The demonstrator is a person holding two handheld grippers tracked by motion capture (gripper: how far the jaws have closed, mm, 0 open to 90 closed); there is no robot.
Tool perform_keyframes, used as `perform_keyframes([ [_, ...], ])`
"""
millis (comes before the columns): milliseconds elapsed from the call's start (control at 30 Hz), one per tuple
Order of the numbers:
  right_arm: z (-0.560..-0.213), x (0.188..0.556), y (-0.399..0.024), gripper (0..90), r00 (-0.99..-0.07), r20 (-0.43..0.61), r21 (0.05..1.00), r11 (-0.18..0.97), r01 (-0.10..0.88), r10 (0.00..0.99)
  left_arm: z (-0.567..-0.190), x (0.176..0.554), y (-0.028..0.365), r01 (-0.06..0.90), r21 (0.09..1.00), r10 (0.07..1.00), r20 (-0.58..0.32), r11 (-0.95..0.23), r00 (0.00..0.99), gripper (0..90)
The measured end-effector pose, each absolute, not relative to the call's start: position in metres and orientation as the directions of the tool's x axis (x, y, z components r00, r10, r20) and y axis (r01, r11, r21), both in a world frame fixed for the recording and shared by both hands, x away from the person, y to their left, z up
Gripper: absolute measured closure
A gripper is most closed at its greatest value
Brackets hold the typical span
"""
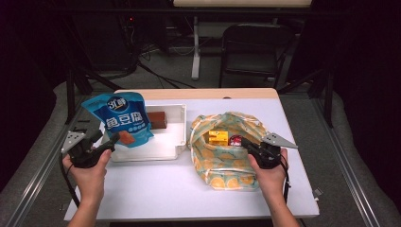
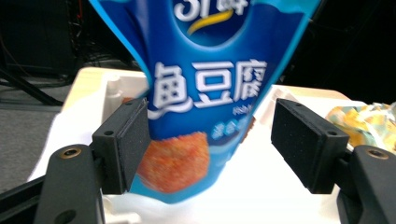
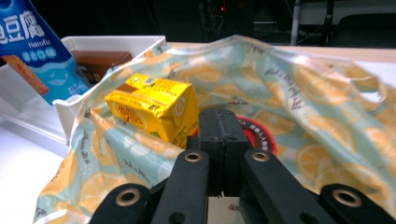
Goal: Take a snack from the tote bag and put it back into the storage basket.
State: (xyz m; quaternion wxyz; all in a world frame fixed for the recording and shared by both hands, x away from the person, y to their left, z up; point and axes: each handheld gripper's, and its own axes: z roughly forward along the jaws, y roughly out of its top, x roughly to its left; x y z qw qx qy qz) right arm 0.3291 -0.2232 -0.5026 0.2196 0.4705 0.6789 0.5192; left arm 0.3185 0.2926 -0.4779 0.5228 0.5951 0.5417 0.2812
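Packing looks partway done: yellow drink carton (image 3: 154, 109) already sits in the lemon-print fabric bag (image 1: 227, 163). Blue snack pouch (image 1: 120, 120) stands in the white plastic tray (image 1: 177, 111), between the left gripper (image 2: 210, 144) fingers, which stand apart, unclamped. Right gripper (image 3: 223, 140) fingers are together, apparently pinching the bag rim; contact hidden. Pouch bottom cut off.
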Motion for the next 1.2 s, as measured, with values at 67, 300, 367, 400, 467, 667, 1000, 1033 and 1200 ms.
perform_keyframes([
  [67, -0.506, 0.328, -0.221, 90.0, -0.468, 0.191, 0.907, 0.026, 0.419, 0.863, -0.479, 0.317, 0.287, 0.360, 0.923, 0.934, -0.240, 0.136, 0.263, 28.8],
  [300, -0.518, 0.322, -0.215, 90.0, -0.493, 0.194, 0.887, 0.063, 0.458, 0.848, -0.483, 0.315, 0.263, 0.366, 0.927, 0.923, -0.214, 0.088, 0.319, 29.2],
  [367, -0.522, 0.321, -0.214, 90.0, -0.493, 0.197, 0.879, 0.069, 0.471, 0.848, -0.485, 0.315, 0.258, 0.370, 0.926, 0.920, -0.207, 0.074, 0.334, 29.3],
  [400, -0.523, 0.320, -0.213, 90.0, -0.494, 0.196, 0.875, 0.076, 0.478, 0.847, -0.486, 0.315, 0.255, 0.375, 0.924, 0.916, -0.209, 0.071, 0.342, 29.3],
  [467, -0.527, 0.318, -0.210, 90.0, -0.502, 0.196, 0.869, 0.088, 0.487, 0.842, -0.489, 0.316, 0.249, 0.383, 0.922, 0.911, -0.208, 0.061, 0.355, 29.3],
  [667, -0.541, 0.319, -0.201, 90.0, -0.505, 0.199, 0.826, 0.134, 0.548, 0.840, -0.493, 0.317, 0.240, 0.398, 0.917, 0.900, -0.203, 0.036, 0.386, 29.4],
  [1000, -0.562, 0.328, -0.200, 90.0, -0.458, 0.221, 0.739, 0.158, 0.654, 0.861, -0.498, 0.318, 0.237, 0.414, 0.910, 0.896, -0.200, 0.020, 0.396, 29.7],
  [1033, -0.564, 0.329, -0.199, 90.0, -0.451, 0.219, 0.719, 0.170, 0.674, 0.865, -0.498, 0.318, 0.236, 0.415, 0.910, 0.895, -0.200, 0.018, 0.398, 29.7],
  [1200, -0.564, 0.330, -0.201, 90.0, -0.441, 0.240, 0.708, 0.155, 0.689, 0.865, -0.500, 0.319, 0.233, 0.419, 0.908, 0.893, -0.198, 0.012, 0.404, 29.7],
])
